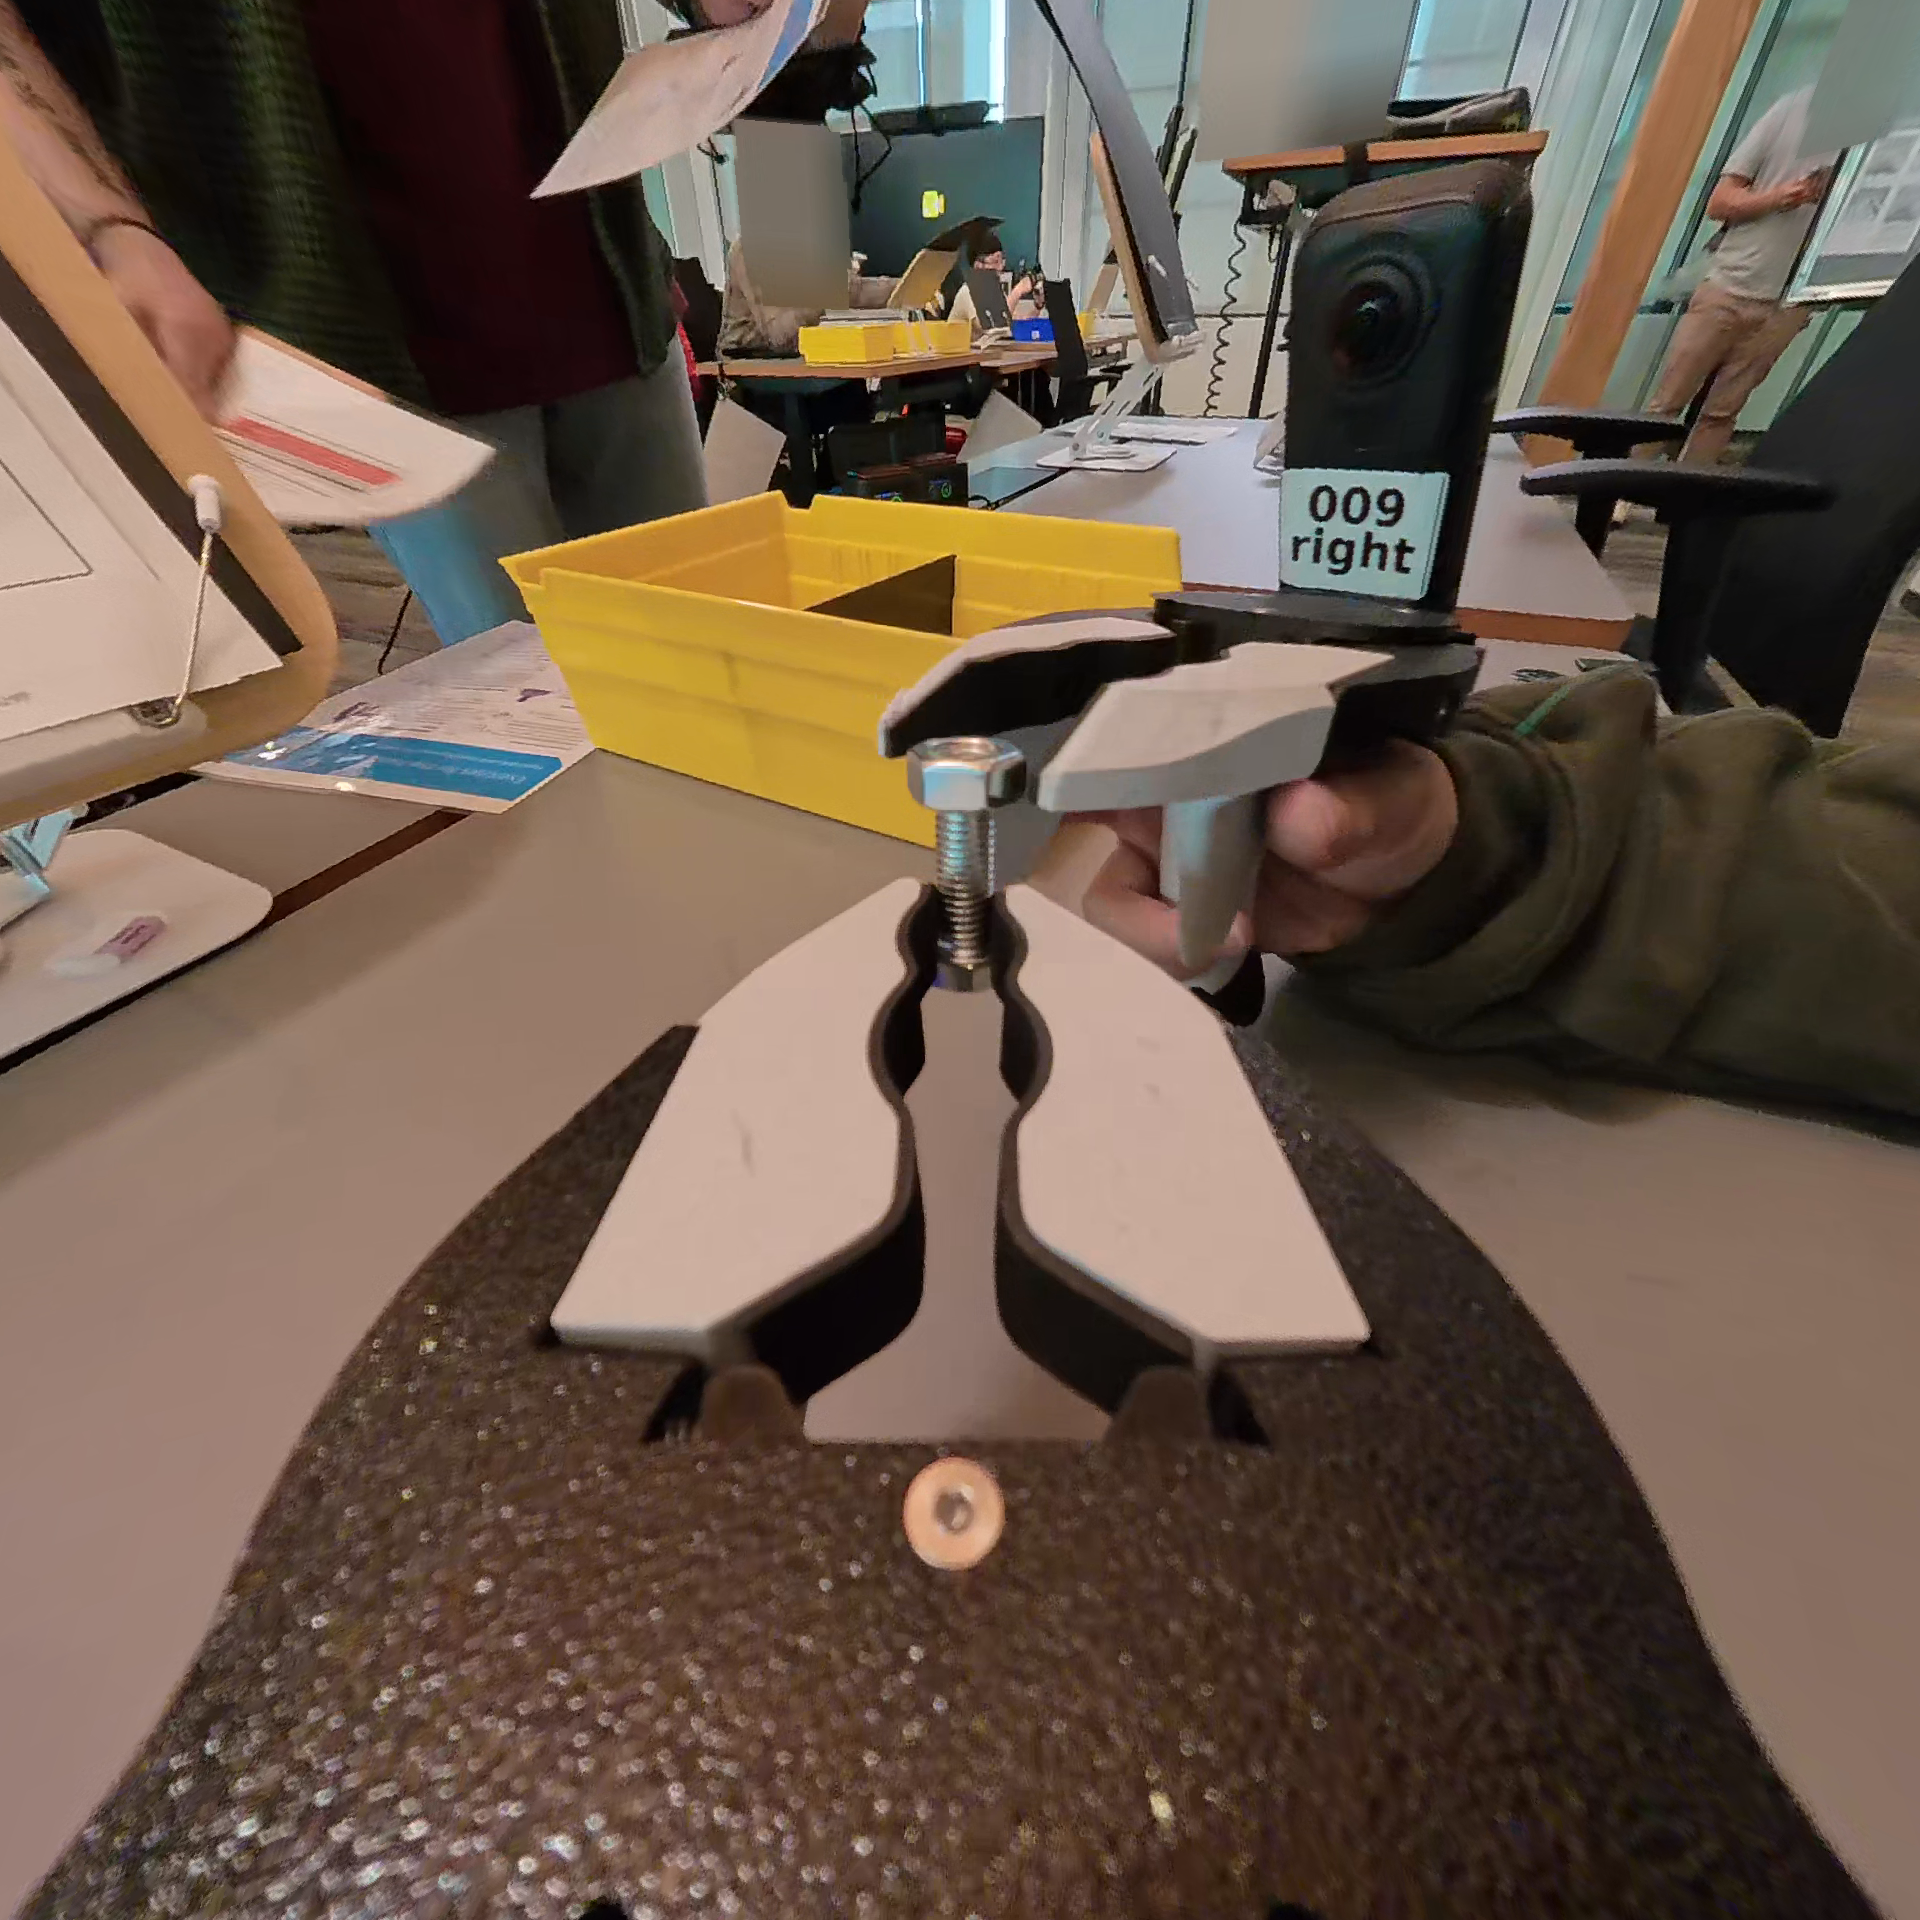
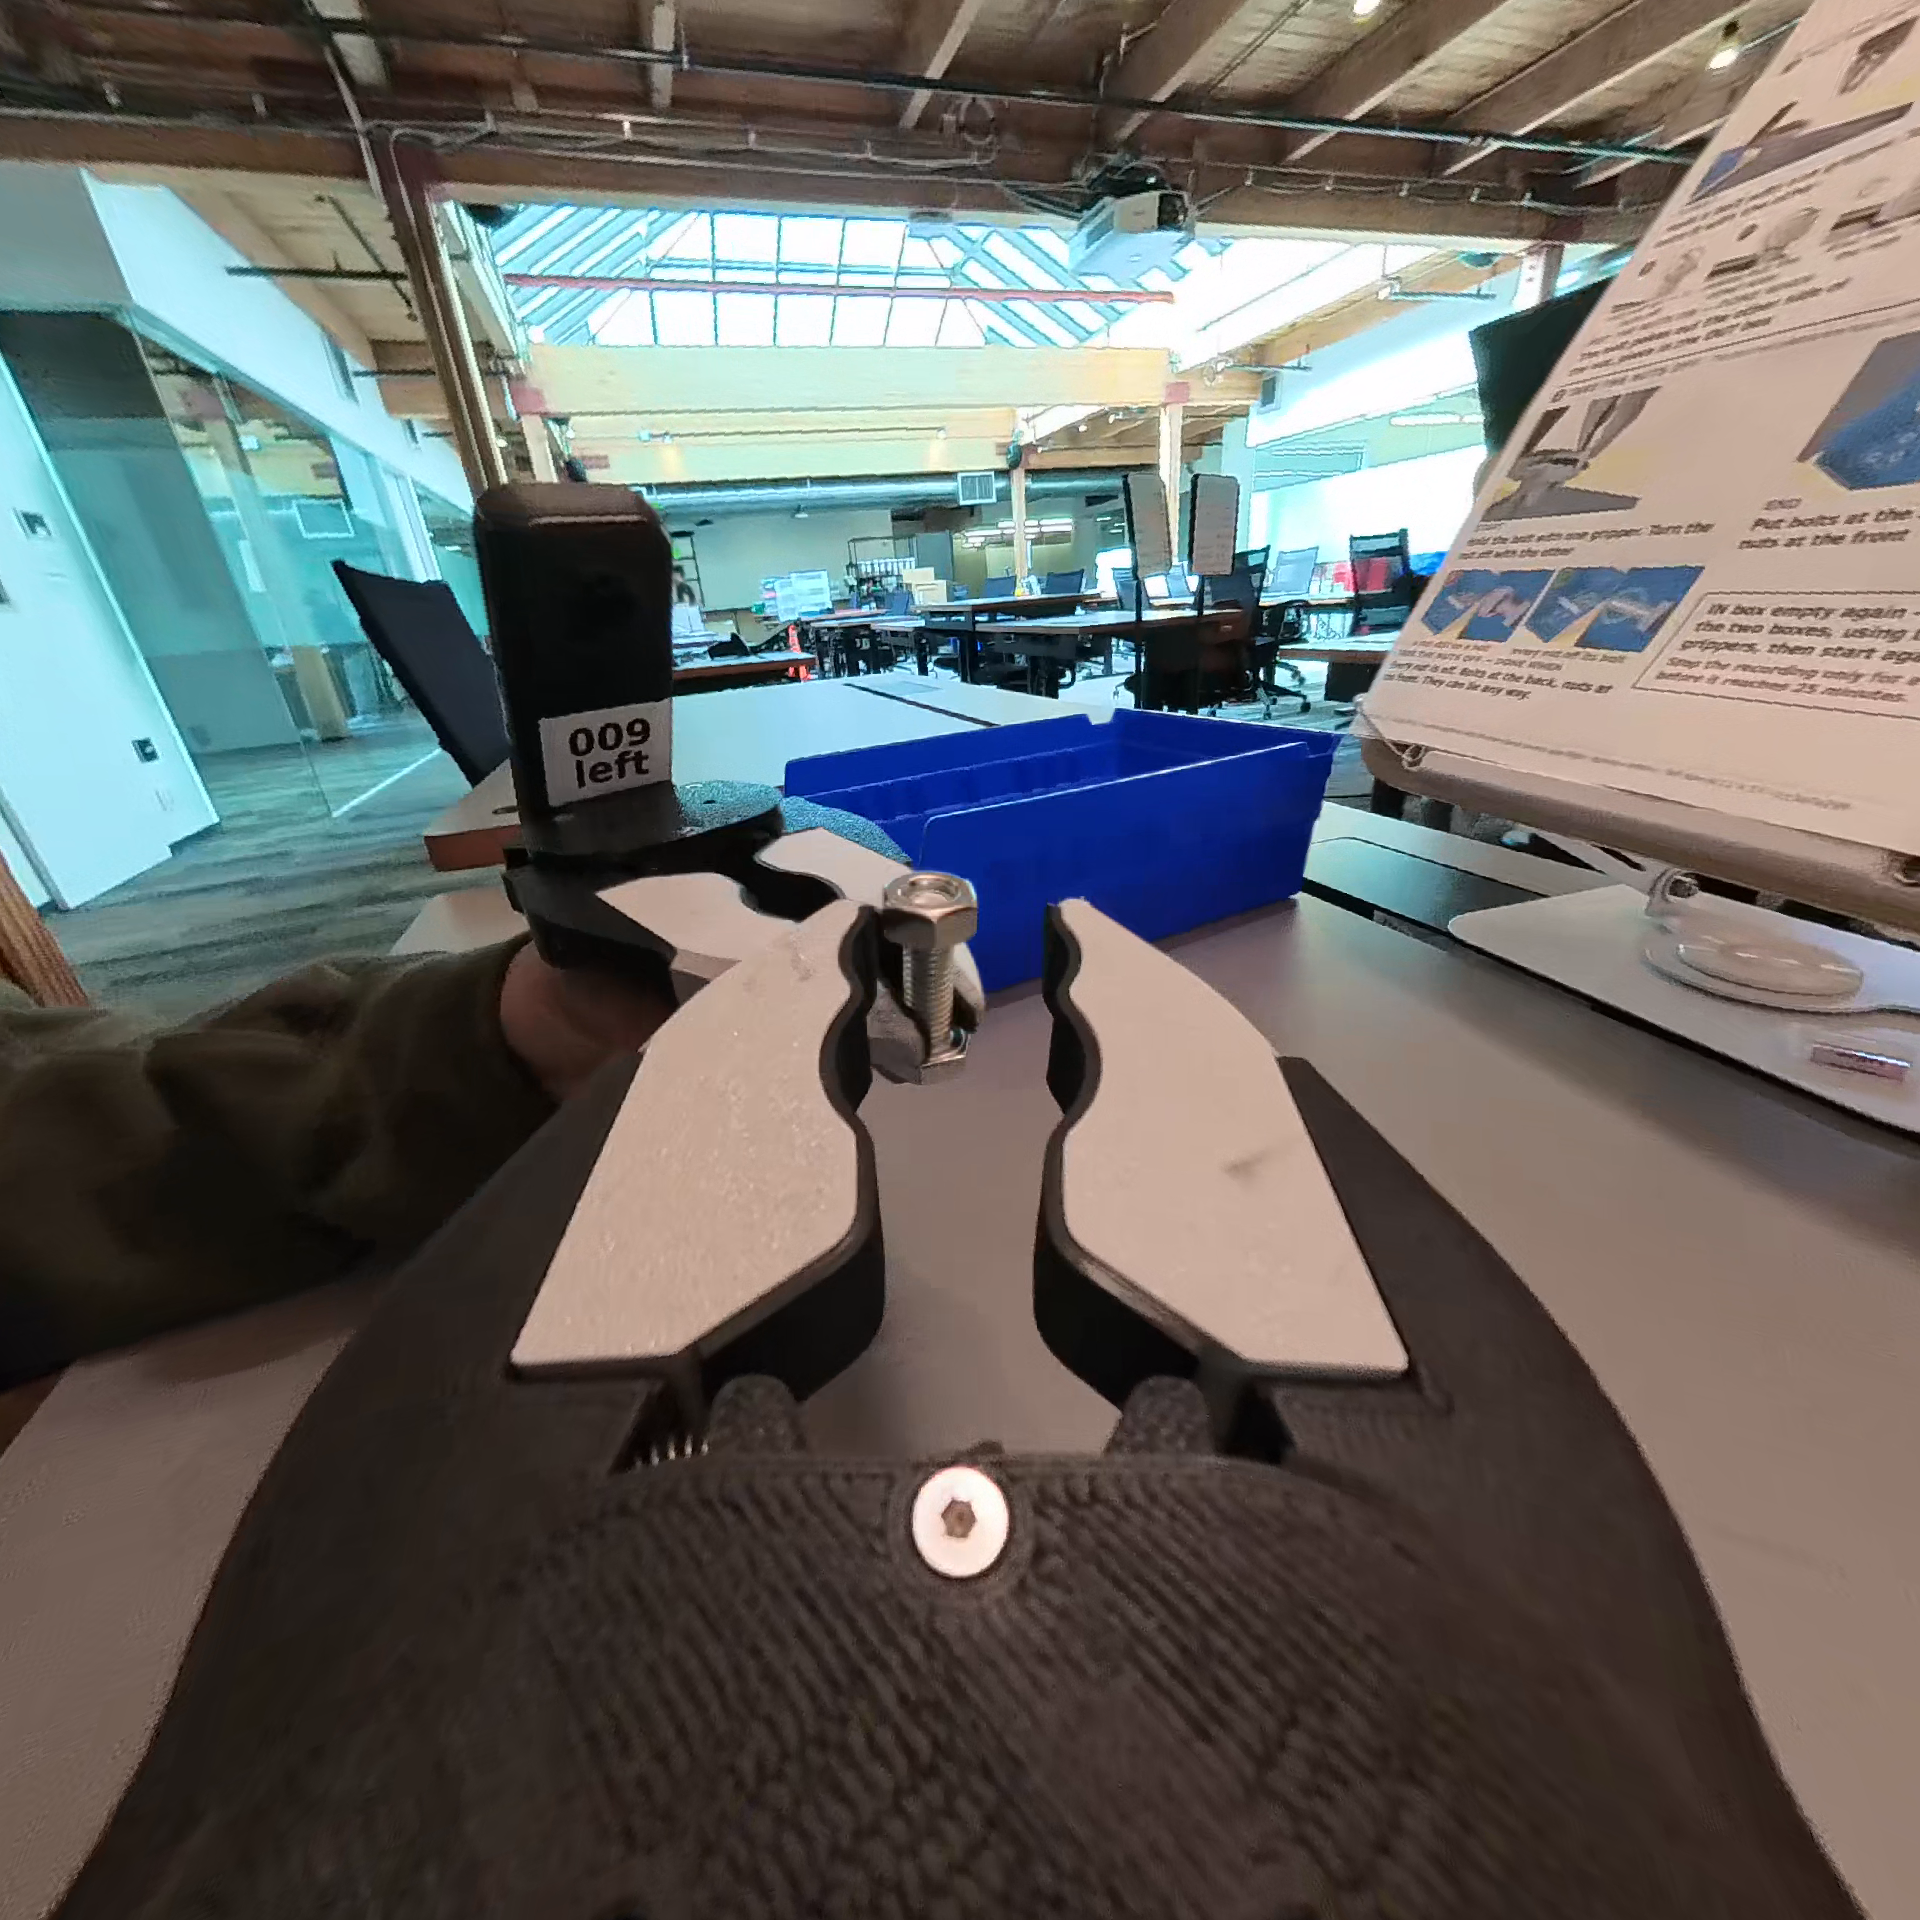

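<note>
A steel bolt (image 1: 961, 904) stands upright above the grey table (image 1: 520, 1039), its head at the bottom, pinched between the fingertips of our left gripper (image 1: 961, 961). A hex nut (image 1: 961, 774) sits at the top of the bolt's thread. Our right gripper (image 2: 956, 935) reaches in at the height of the nut with its fingers spread: the left finger (image 2: 831, 956) lies just beside the nut, the other stands clear of it, so the nut is not clamped.

In the left wrist view the right gripper (image 1: 1023, 743) comes at the bolt from the right, held by a hand (image 1: 1340, 831) in an olive sleeve (image 1: 1662, 883), with a black camera (image 1: 1392, 343) bearing a white label mounted on top. Behind the bolt there sits a yellow bin (image 1: 727, 644) with a dark divider inside, and left of the bolt a printed sheet (image 1: 436, 727) lies flat on the table beneath a tilted display stand (image 1: 156, 582).

In the right wrist view the bolt (image 2: 930, 987) and nut (image 2: 930, 902) rise from the left gripper (image 2: 935, 1039), whose own labelled camera (image 2: 582, 644) stands to the left of the bolt. Just behind the bolt lies a blue bin (image 2: 1091, 831); to the bolt's right a stand holds an instruction sheet (image 2: 1714, 468).
</note>
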`<state>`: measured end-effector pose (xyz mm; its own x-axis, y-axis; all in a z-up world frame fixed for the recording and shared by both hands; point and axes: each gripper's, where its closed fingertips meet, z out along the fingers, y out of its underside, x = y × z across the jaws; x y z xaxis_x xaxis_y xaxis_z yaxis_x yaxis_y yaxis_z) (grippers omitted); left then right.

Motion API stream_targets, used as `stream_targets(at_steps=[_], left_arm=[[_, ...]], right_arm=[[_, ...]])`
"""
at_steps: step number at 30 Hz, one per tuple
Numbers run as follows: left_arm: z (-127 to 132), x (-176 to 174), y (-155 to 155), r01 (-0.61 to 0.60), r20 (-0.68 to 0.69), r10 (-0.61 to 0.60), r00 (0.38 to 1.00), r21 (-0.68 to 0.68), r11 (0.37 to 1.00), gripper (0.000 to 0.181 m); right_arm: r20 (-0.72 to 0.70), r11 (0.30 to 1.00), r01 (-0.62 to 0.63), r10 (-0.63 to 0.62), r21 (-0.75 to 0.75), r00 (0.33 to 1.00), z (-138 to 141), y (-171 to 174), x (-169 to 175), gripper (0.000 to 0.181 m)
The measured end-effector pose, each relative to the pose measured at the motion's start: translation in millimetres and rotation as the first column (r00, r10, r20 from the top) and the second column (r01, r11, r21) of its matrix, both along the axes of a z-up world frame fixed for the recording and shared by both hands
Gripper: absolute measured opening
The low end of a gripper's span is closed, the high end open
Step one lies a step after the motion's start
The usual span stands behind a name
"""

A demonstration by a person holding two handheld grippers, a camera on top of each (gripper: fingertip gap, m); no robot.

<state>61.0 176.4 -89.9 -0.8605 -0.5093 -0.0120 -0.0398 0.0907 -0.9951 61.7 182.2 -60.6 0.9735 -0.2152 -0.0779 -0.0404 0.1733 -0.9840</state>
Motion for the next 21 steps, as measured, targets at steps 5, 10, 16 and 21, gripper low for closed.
stream_targets(at_steps=[5,10,16,21], left_arm=[[1.5,3.1,6.1,-0.016,-0.009,0.016,1.000,-0.021,1.000,0.009],[-0.4,1.5,2.5,-0.005,-0.009,0.004,1.000,-0.009,1.000,0.009],[-2.8,0.1,-1.0,0.009,-0.013,-0.009,1.000,0.003,1.000,0.009],[-0.8,-0.5,0.2,0.011,-0.003,-0.011,1.000,-0.004,1.000,0.009]], right_arm=[[-0.003,0.999,0.016,-0.016,0.046,1.000,6.5,-6.5,3.8,0.029],[-0.022,0.997,-0.004,0.006,0.073,1.000,8.9,-7.9,2.8,0.030],[0.020,1.000,-0.004,0.004,0.030,1.000,4.6,-1.6,-1.6,0.030],[0.030,1.000,-0.008,0.007,0.025,1.000,5.2,-1.7,-2.8,0.030]])
